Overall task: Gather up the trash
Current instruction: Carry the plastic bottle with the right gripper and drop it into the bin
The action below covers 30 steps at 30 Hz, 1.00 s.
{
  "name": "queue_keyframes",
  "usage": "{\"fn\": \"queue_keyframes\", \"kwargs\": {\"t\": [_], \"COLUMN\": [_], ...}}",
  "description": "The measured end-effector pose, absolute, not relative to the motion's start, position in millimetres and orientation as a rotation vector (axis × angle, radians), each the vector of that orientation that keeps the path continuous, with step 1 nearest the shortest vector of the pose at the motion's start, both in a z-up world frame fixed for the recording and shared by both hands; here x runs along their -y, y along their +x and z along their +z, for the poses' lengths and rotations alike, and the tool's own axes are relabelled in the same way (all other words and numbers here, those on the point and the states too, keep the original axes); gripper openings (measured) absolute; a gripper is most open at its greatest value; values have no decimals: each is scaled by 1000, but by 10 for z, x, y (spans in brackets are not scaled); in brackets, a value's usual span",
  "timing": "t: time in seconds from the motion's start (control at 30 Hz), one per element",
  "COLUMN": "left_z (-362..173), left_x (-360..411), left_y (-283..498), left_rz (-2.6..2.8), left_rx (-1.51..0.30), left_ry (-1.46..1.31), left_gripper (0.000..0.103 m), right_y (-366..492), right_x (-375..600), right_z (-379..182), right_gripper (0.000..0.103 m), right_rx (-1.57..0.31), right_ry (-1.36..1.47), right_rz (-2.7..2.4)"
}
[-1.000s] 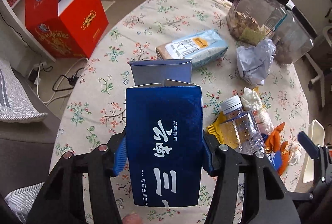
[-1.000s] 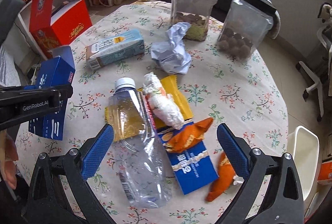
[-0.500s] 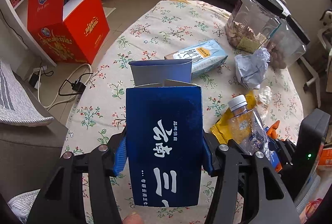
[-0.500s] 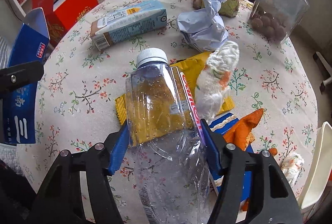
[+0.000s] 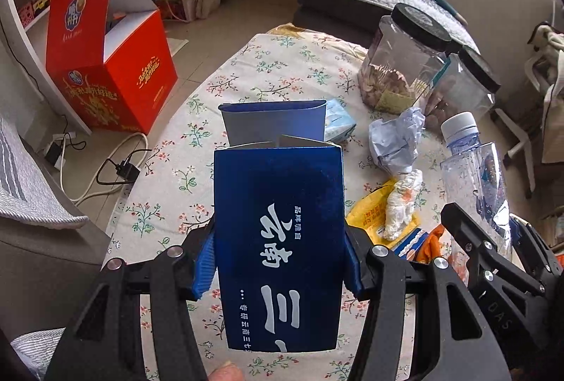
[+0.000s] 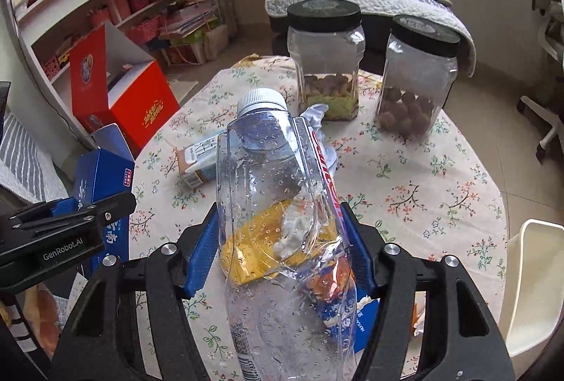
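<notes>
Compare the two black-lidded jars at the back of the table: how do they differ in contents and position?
The nearer jar holds small pale brown pieces above a yellowish layer; the farther jar holds larger, darker round balls. A crumpled paper ball lies against the nearer jar's base, while the farther jar's base shows bare floral tablecloth in front. Both are clear plastic, upright, lidded and only filled near the bottom.

Two jars [image 6: 324,60] stand side by side at the table's [image 6: 440,190] far edge, behind a carton [image 6: 197,159].
</notes>
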<state>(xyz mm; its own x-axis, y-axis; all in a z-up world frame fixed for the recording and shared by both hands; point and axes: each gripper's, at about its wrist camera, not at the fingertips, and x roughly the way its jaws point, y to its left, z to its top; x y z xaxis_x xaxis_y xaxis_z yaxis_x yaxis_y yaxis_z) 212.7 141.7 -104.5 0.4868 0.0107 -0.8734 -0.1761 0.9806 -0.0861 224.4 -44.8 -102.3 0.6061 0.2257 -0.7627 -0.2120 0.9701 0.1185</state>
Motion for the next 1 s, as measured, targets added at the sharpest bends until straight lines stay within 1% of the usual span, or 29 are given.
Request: {"fn": "queue_keyframes", "kwargs": {"t": [0.3,0.53,1.0], "left_z": [-871,-756,-272], "left_x": [-1123,-750,267], "left_y": [2120,2058,1705], "left_rz": [65,2,-76], "left_rx": [-995,-918,-552], "left_ry": [-172,-152,-37], "left_gripper": [56,56,56], "right_y": [2144,2024,1677], "right_x": [750,1076,1906], "right_z": [-821,-689,-421], "right_gripper": [62,62,62], "right_rx": [-777,-708,-562], "right_ry": [15,26,66], "right_rz": [167,59,-193]}}
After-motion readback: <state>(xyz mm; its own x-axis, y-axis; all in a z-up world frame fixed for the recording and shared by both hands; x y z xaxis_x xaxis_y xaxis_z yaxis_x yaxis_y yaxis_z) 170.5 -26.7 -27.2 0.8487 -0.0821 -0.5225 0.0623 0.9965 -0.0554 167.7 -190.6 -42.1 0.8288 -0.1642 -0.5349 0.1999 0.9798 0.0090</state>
